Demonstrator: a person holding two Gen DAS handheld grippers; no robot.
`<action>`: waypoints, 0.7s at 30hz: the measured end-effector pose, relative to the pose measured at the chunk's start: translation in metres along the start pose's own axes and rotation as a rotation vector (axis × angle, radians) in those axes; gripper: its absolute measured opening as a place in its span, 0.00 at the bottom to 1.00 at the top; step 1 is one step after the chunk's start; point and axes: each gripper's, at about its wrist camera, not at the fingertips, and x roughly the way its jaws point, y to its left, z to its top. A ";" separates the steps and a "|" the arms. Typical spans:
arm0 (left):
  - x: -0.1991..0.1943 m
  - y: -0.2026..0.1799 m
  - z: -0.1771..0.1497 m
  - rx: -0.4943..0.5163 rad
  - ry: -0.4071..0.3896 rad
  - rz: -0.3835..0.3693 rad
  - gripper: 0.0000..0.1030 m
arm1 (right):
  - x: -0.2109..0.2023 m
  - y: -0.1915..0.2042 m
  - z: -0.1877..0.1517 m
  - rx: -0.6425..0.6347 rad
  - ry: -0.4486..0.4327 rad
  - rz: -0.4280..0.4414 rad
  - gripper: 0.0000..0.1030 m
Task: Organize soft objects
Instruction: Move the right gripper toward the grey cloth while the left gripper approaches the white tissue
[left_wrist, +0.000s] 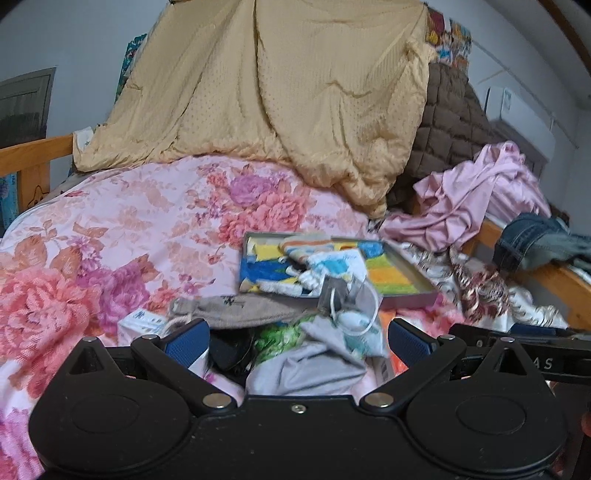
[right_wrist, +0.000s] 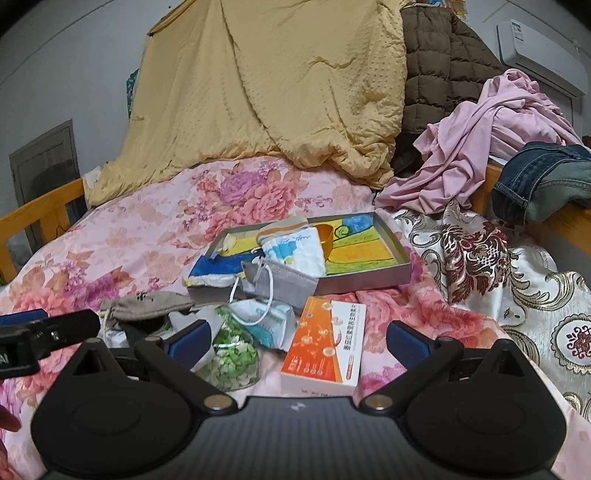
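Grey pleated face mask (right_wrist: 286, 282) with white ear loops, draped over near rim of shallow grey tray (right_wrist: 402, 275) on floral bed. Light, limp, easily snagged; best pinched mid-fold. Left tool (left_wrist: 295, 341) and right tool (right_wrist: 295, 341) both spread, empty.

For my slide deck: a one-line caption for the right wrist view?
Open right gripper hovering over a gray face mask, orange box and colorful tray on a floral bedspread.

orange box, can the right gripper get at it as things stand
Probably yes. The orange box lies flat on the bedspread just ahead of the open right gripper, nothing on top; only a mask packet touches its left edge.
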 end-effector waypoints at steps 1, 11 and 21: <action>-0.001 -0.001 -0.001 0.010 0.011 0.013 0.99 | 0.000 0.001 -0.001 -0.004 0.005 0.003 1.00; 0.000 0.005 -0.015 0.000 0.142 0.067 0.99 | 0.005 0.012 -0.012 -0.038 0.064 0.028 1.00; 0.005 0.007 -0.019 0.047 0.216 0.152 0.99 | 0.008 0.023 -0.018 -0.098 0.093 0.047 1.00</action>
